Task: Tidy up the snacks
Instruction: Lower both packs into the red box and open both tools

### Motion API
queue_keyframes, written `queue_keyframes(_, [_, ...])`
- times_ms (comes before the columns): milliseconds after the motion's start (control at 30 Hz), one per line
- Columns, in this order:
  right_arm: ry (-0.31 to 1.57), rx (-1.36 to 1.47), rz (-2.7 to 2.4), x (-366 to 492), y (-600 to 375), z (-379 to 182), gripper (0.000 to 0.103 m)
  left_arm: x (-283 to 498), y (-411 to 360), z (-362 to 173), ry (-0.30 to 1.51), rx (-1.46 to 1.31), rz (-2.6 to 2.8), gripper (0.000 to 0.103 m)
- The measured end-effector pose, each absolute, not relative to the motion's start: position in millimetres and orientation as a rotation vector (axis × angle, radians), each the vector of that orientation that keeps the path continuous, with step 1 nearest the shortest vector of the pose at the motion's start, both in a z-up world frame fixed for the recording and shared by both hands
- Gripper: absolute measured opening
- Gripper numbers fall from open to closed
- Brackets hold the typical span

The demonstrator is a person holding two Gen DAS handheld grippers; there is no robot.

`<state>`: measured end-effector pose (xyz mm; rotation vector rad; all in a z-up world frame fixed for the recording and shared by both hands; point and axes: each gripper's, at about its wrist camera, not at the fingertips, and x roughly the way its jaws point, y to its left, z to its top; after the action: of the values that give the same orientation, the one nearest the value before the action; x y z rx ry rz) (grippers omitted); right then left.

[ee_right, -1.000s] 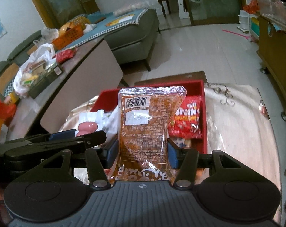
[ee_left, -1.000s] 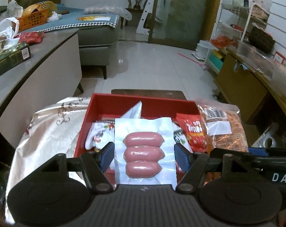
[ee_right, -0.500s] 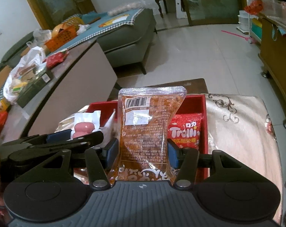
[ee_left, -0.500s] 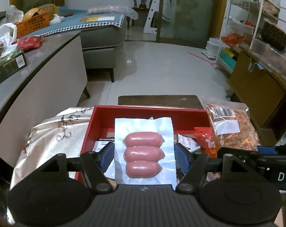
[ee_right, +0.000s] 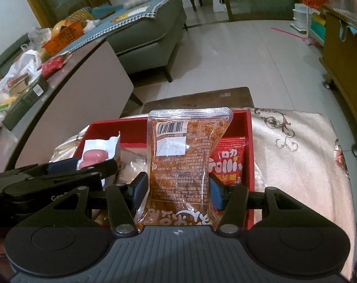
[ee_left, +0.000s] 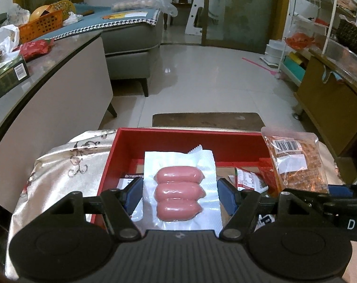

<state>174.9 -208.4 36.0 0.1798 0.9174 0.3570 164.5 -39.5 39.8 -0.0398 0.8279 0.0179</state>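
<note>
My left gripper (ee_left: 179,193) is shut on a clear vacuum pack of three pink sausages (ee_left: 178,188), held just above the red box (ee_left: 178,136). My right gripper (ee_right: 178,188) is shut on a clear pouch of orange-brown snack (ee_right: 183,160), its sides pinched in by the blue pads. That pouch (ee_left: 296,162) also shows at the right of the left wrist view, over the box's right end. The sausage pack (ee_right: 96,155) and the left gripper's arm show at the left of the right wrist view. A red Trolli bag (ee_right: 228,162) lies in the red box (ee_right: 249,141).
The box sits on a low stand covered by a beige patterned cloth (ee_right: 296,155). More snack packets (ee_left: 246,179) lie in the box. A long grey counter (ee_left: 37,87) with bags and an orange basket (ee_left: 41,23) runs along the left. A wooden cabinet (ee_left: 331,108) stands right.
Both grippers have moved forward and sunk toward the red box with their packs still held. The box's far wall now sits lower and nearer in both views.
</note>
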Motion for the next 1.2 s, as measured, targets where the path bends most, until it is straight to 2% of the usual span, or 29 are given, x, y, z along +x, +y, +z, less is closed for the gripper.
queue_keyframes(433, [0.930,0.161,0.334,182,-208,29,0.068,174,-40,36,0.830,-0.027,0.022,0.062])
queue_keyframes(800, [0.925,0.162,0.332,181,-211,30,0.069,173,-39,40,0.825,-0.022,0.025,0.063])
queue_keyframes(1200, [0.899,0.172,0.339,176,-213,41,0.073,167,-26,63,0.771,-0.072,0.029,0.063])
